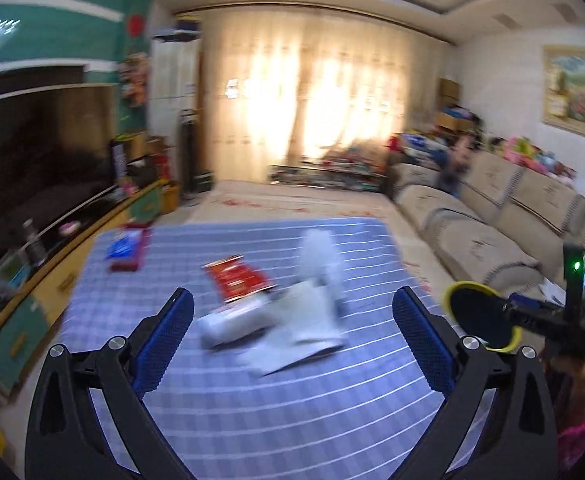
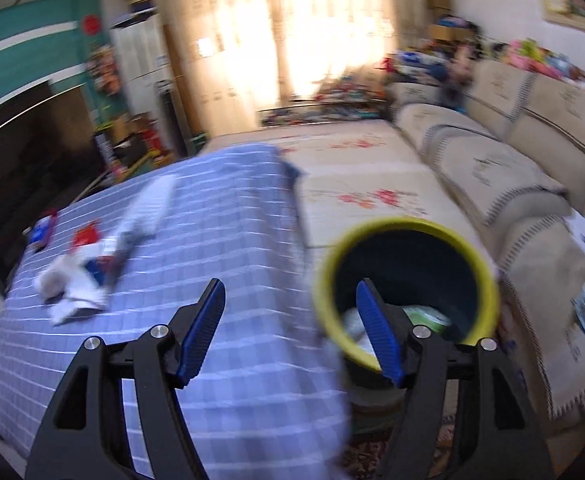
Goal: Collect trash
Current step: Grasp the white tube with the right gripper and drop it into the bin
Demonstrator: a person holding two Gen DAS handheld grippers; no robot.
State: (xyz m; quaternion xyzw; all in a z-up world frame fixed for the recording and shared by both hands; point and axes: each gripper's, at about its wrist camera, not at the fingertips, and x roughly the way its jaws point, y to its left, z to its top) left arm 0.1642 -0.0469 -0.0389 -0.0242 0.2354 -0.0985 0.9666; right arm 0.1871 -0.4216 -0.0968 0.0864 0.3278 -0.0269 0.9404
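Right wrist — bin beside sofa, seemingly.

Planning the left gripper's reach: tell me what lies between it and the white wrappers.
Only bare checked tablecloth separates the left gripper from the white wrappers, in the left wrist view.

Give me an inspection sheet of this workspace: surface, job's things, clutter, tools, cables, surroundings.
Surface: table under a blue checked cloth.
Job's things: red packet, white wrappers and a blue packet lie on the cloth; yellow-rimmed bin stands beside the table with trash already inside.
Clutter: nothing seen on the cloth beyond the trash.
Tools: left tool open wide and empty above the wrappers; right tool open and empty, one finger in front of the bin's mouth.
Cables: nothing seen.
Surroundings: beige sofa, bright curtains, dark TV, toys piled at the far end. Both views are blurred.
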